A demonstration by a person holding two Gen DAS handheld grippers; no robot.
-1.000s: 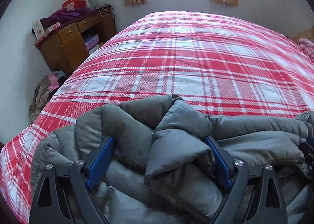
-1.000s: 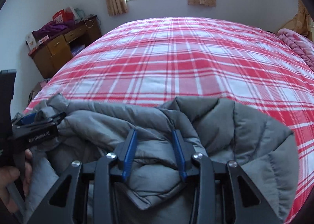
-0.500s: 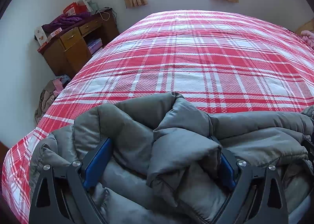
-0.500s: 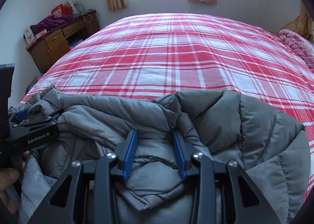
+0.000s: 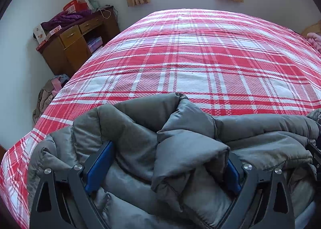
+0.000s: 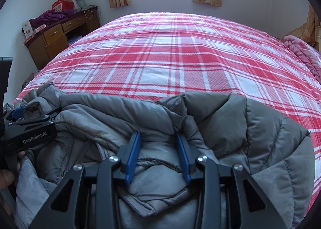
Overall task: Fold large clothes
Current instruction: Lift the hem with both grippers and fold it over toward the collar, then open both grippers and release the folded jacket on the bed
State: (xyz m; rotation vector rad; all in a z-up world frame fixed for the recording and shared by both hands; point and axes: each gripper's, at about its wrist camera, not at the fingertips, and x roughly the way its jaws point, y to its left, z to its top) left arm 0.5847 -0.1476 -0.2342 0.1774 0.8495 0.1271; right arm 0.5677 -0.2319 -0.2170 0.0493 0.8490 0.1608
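A grey puffer jacket (image 5: 140, 128) lies bunched at the near edge of the bed, also in the right wrist view (image 6: 240, 128). My left gripper (image 5: 166, 160) has its blue-padded fingers (image 5: 100, 160) spread wide with a thick bundle of jacket between them. My right gripper (image 6: 158, 152) has its fingers (image 6: 133, 154) closer together, pinching a fold of the jacket. The left gripper's body (image 6: 30, 132) shows at the left of the right wrist view, held in a hand.
The bed carries a red and white plaid cover (image 5: 200, 58) stretching to the window wall. A wooden desk (image 5: 68, 46) with clutter stands left. A clothes pile (image 5: 48, 94) lies on the floor. A pink blanket (image 6: 301, 50) lies at the right.
Both grippers have moved slightly forward and up with the jacket. The jacket fills more of the right wrist view. Finger spacing looks unchanged.
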